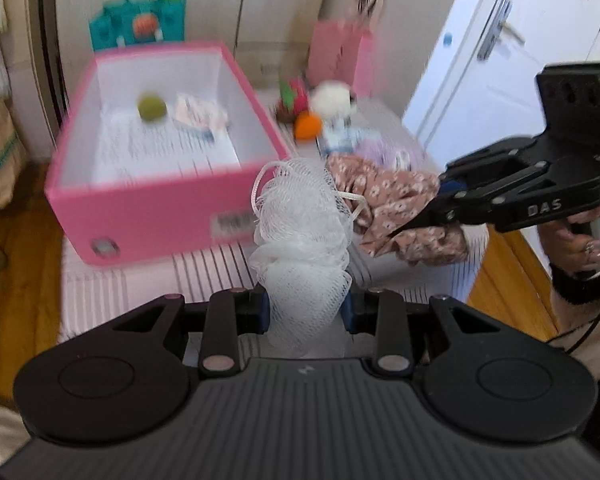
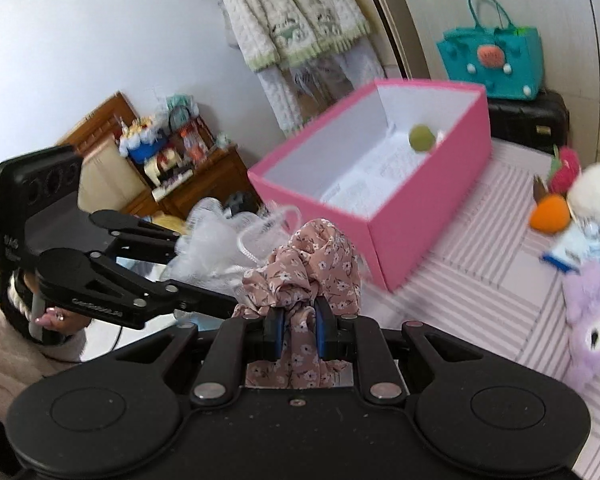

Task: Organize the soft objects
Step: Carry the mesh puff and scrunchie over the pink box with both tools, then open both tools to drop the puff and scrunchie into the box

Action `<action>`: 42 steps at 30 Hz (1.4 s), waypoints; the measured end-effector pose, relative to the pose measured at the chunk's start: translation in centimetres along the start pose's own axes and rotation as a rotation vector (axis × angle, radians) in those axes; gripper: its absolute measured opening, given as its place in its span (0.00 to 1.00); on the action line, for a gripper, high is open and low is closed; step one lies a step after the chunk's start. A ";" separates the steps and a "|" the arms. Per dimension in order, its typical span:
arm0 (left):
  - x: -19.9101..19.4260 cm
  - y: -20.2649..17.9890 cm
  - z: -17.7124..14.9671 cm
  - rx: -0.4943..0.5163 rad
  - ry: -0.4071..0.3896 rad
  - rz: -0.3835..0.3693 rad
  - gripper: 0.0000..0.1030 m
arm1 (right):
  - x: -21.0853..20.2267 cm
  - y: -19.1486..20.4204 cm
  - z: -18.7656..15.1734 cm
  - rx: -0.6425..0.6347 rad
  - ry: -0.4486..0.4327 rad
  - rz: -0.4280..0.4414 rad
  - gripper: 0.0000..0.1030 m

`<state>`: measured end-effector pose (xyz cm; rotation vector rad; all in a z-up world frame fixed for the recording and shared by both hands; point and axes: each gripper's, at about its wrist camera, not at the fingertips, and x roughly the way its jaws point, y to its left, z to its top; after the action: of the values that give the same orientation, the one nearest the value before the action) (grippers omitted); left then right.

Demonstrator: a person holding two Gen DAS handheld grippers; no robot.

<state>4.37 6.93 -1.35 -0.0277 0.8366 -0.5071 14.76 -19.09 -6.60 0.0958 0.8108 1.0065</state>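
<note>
A: Left gripper [image 1: 305,312]: jaws drawn in on the lower part of the white mesh bath pouf [image 1: 300,236], which bulges up between the pads with its cord loop standing free on top. Held low, likely so the bulk stays ahead of the fingers.

B: Right gripper [image 2: 298,334]: narrow, pinching a bunched fold of the pink floral cloth [image 2: 304,264]. The rest of the cloth balloons above the pads, some trailing below.

A: Both items look lifted off the striped cover [image 2: 480,248], side by side, pouf touching or nearly touching the cloth. Cannot tell which.

B: Pink box [image 1: 148,208] sits just beyond both, open top, white lining. A green ball [image 1: 152,107] and a small patterned packet [image 1: 198,114] already lie inside.

A: So my read: both loads are headed for the box, mid-carry.

B: Still out on the cover to the right: orange soft toy [image 2: 550,212], white fluffy toy [image 2: 596,188], red plush [image 2: 566,168], purple plush [image 2: 596,320]. Task well short of done, I'd judge.

A: Risk: the pouf's cord could snag on the box rim.
</note>
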 end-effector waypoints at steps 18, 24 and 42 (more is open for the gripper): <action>3.7 7.5 9.6 -0.013 -0.170 0.137 0.31 | 5.6 -2.3 11.4 -0.149 -0.157 -0.154 0.20; 9.7 11.6 13.4 -0.051 -0.065 0.225 0.31 | 11.3 -5.0 15.3 -0.208 -0.039 -0.194 0.21; 14.9 15.1 16.7 -0.007 -0.029 0.467 0.61 | 18.4 -9.7 19.0 -0.220 0.062 -0.225 0.41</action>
<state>30.98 10.77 -3.80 0.1507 0.7848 -0.0635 39.00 -4.74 -7.47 -0.2121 0.7438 0.8818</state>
